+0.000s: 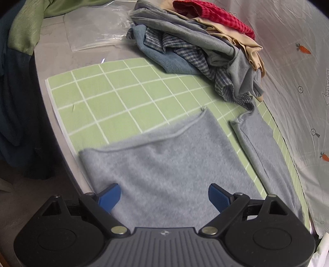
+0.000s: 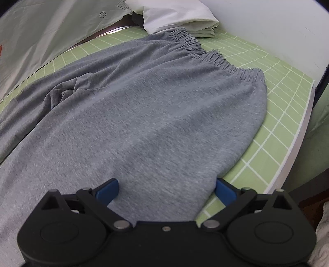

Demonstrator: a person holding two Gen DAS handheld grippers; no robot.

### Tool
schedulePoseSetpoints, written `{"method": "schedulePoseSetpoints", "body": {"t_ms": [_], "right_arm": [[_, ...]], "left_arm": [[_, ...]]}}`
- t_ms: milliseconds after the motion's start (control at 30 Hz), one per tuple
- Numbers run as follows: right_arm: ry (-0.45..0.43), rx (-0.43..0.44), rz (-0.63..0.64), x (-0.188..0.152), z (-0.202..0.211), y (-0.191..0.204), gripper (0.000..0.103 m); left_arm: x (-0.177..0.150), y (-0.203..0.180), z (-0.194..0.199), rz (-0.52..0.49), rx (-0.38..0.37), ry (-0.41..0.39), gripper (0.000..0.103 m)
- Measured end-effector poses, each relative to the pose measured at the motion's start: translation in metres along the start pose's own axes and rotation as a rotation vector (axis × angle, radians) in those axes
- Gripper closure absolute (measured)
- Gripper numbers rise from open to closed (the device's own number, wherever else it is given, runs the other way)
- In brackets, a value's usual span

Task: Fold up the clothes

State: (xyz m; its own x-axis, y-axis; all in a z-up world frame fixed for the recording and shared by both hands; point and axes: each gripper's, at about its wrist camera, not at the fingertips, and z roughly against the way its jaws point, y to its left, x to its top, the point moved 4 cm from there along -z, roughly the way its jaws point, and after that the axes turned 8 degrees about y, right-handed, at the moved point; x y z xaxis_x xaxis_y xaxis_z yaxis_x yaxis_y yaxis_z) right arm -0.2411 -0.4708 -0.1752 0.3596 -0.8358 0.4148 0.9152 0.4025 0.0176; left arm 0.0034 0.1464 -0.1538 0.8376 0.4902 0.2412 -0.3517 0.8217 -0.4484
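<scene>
Garment: grey trousers (image 2: 144, 115) lay spread flat on the green gridded mat (image 1: 115, 98), both legs extended side by side, the nearer leg (image 1: 164, 164) broad under the left tool and the farther leg (image 1: 265, 147) running along the mat's far edge.
Waist end: the gathered elastic waistband (image 2: 207, 53) lay toward the mat's far corner in the right wrist view, with some rumpling in the cloth near the crotch.
Progress: no fold was visible in the trousers; they lay opened out at full length. As a judgement, this layout suits a garment smoothed ready for folding, and the folding of this piece remained to be made.
Remaining work: a heap of crumpled clothes (image 1: 197, 43) (grey, blue checked, beige, red) sat at the mat's far end, unfolded.
Possibly finished item: a white folded cloth (image 2: 181, 18) lay beyond the waistband; whether it belonged to the task could not be told.
Left gripper (image 1: 164, 197): held low over the near trouser leg, pointing along it toward the hem; blue fingers spread wide, nothing between them.
Right gripper (image 2: 166, 190): held low over the seat of the trousers, pointing toward the waistband; fingers likewise spread wide, the right-hand finger at the garment's edge, clasping no cloth.
</scene>
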Motion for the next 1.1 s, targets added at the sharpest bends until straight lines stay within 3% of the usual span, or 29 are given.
{"method": "schedulePoseSetpoints", "body": {"t_ms": [233,433,633,833,1100], "right_arm": [[0.016,-0.009,-0.024,-0.017,0.009,0.033,0.002],[0.027,-0.003,-0.006,-0.035,0.017,0.063,0.001],[0.048,0.002,0.01,-0.044,0.021,0.083,0.001],[0.053,0.006,0.023,-0.045,0.022,0.087,0.001],[0.054,0.011,0.037,-0.045,0.021,0.088,0.0]], "left_arm": [[0.022,0.008,-0.006,-0.038,-0.053,0.024,0.01],[0.027,0.011,-0.003,-0.062,-0.074,0.025,0.003],[0.032,0.014,0.001,-0.086,-0.095,0.026,0.003],[0.036,0.025,0.016,-0.115,-0.051,-0.016,0.003],[0.026,0.033,0.015,-0.083,-0.057,0.002,0.004]]}}
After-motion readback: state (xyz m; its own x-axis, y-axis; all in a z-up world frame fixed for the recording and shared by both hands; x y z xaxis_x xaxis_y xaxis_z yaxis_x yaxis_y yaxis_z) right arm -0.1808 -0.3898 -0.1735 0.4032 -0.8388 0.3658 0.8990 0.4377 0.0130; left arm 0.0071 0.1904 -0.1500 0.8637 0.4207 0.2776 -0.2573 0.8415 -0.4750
